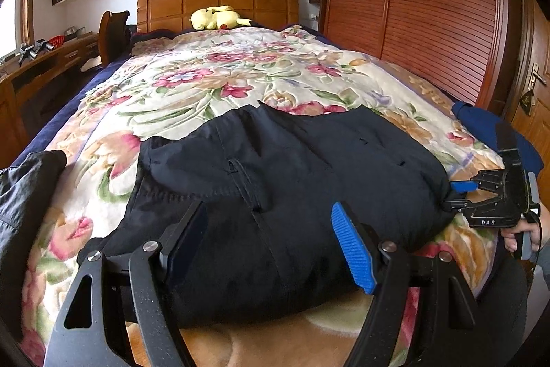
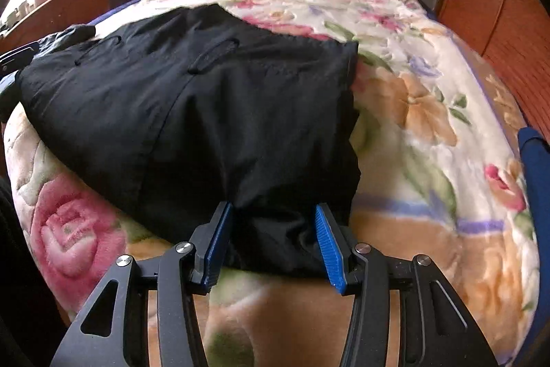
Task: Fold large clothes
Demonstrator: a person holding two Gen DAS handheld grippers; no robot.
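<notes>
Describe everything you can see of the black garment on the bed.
The black garment looks like thin woven trousers, folded into a broad, slightly puffy block. Belt loops and seams show on top. It lies on the floral blanket near the bed's foot. The open left tongs and right tongs each straddle its near edge.

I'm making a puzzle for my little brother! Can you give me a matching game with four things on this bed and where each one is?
Things:
1. yellow plush toy
2. black trousers
3. dark blue cloth
4. black jacket

Places:
A. spread out in the middle of the floral blanket, in front of both grippers
B. at the bed's right edge
C. by the wooden headboard
D. at the bed's left edge

Pairs: 1-C, 2-A, 3-B, 4-D
</notes>
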